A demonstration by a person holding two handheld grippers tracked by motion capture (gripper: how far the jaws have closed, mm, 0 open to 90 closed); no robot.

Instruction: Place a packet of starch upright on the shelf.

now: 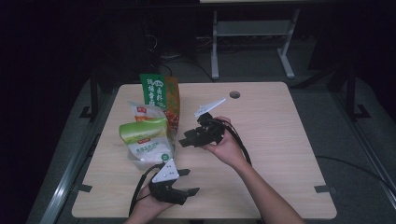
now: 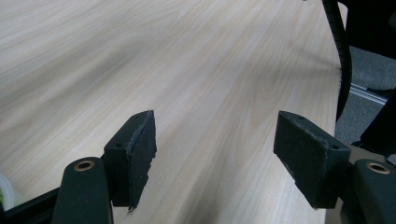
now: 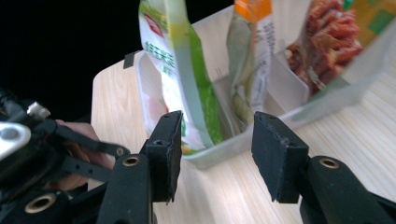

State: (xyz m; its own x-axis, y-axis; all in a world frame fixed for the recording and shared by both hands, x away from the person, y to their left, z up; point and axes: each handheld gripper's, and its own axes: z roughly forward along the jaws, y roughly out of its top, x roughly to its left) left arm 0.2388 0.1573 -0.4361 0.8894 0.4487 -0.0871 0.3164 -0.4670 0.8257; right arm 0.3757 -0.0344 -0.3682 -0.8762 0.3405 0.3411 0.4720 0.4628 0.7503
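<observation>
A clear plastic bin (image 1: pixel 136 163) at the table's left middle holds several upright snack bags: a green-and-white one (image 1: pixel 145 139) in front, a tall green one (image 1: pixel 156 90) and a red-orange one (image 1: pixel 173 108) behind. My right gripper (image 1: pixel 183 138) hovers just right of the bin, open, jaws pointing at it. In the right gripper view the open jaws (image 3: pixel 215 154) frame the bin's wall (image 3: pixel 219 149), the green-and-white bag (image 3: pixel 180 60) and an orange-topped bag (image 3: pixel 252 56). My left gripper (image 1: pixel 189 182) is open near the front edge, over bare wood (image 2: pixel 215 158).
The wooden table (image 1: pixel 280 140) has a cable hole (image 1: pixel 235 94) at the back. A metal desk frame (image 1: pixel 252 28) stands on the floor beyond. A black cable (image 2: pixel 343 60) trails past the table's edge in the left gripper view.
</observation>
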